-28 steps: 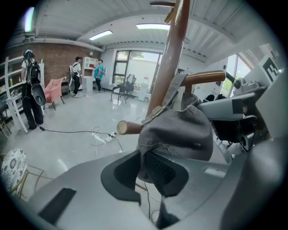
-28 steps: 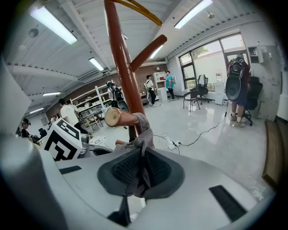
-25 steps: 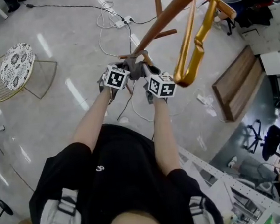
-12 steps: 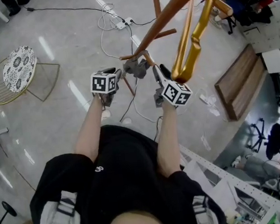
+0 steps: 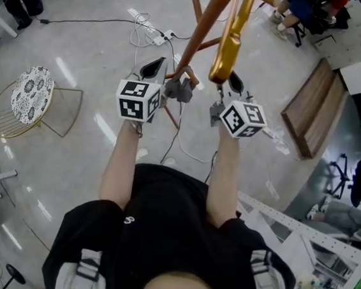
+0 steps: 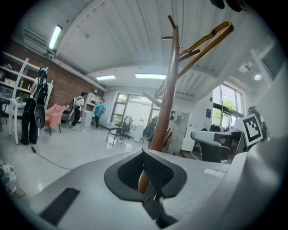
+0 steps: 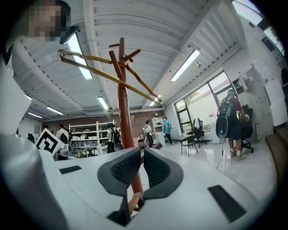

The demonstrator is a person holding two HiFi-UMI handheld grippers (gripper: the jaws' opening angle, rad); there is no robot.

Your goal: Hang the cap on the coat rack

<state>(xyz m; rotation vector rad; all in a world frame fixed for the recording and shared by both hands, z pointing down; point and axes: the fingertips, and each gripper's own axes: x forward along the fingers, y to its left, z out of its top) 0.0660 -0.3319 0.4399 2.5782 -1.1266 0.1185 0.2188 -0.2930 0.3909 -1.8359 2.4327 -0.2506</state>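
Both grippers have released the soft-looking, light cap [image 5: 178,90] onto a peg of the coat rack [image 5: 208,17]; I'd retake it by the brim. My left gripper [image 5: 153,67] is closed and empty, my right gripper [image 5: 234,82] closing on nothing.

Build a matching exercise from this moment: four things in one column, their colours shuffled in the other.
Things:
1. cap
2. coat rack pole
3. long hook on the rack
4. stool cushion

Colours:
a. golden
b. grey
c. reddish brown
d. white with a dark pattern

Pairs: 1-b, 2-c, 3-a, 4-d
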